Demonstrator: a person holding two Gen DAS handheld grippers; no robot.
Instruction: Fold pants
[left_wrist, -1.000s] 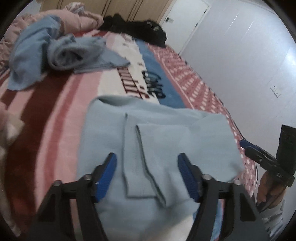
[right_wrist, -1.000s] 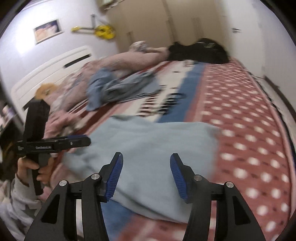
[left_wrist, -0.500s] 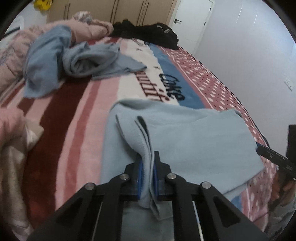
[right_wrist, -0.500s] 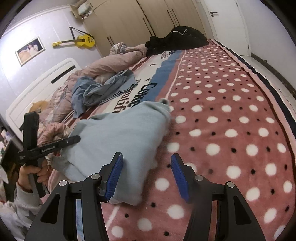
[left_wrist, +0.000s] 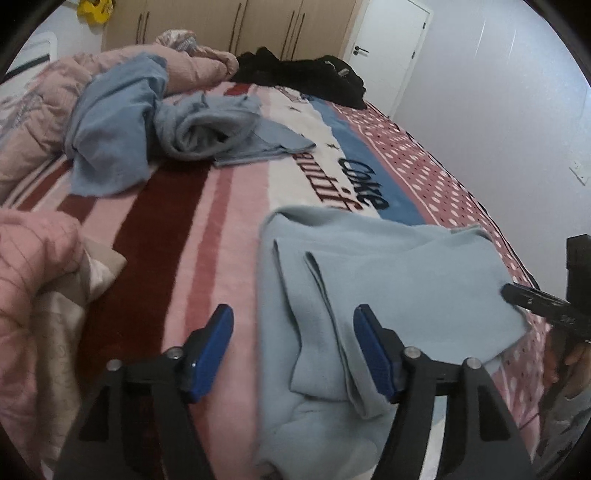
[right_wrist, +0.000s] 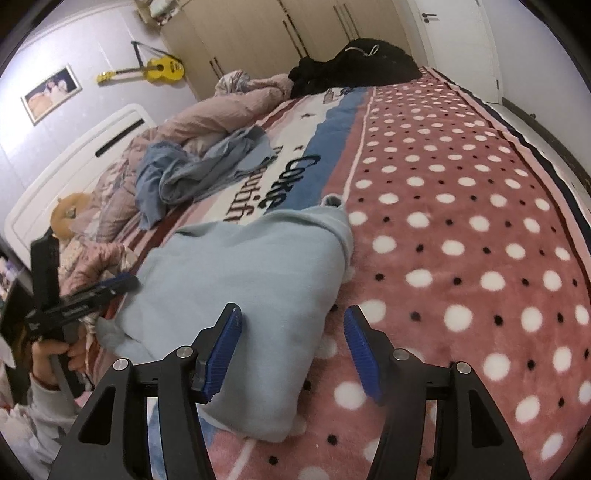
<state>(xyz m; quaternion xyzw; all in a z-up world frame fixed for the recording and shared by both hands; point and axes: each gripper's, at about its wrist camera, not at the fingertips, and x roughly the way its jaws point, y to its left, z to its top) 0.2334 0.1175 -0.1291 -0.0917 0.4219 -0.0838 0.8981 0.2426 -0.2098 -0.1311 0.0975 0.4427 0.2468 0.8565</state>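
Observation:
The light blue pants lie folded in a thick bundle near the front edge of the bed; they also show in the right wrist view. My left gripper is open and empty, its jaws spread over the pants' left folded edge. My right gripper is open and empty, just above the pants' right front corner. The right gripper also shows in the left wrist view, and the left gripper in the right wrist view.
The bed has a pink, red and blue blanket. Crumpled blue-grey clothes lie further back. A pink quilt is heaped at the left. Black clothing sits at the far end. White wall and door stand to the right.
Half a second ago my left gripper was shut on a fold of the pants; now it has let go and opened. The pants lie flatter. The right gripper stayed open.

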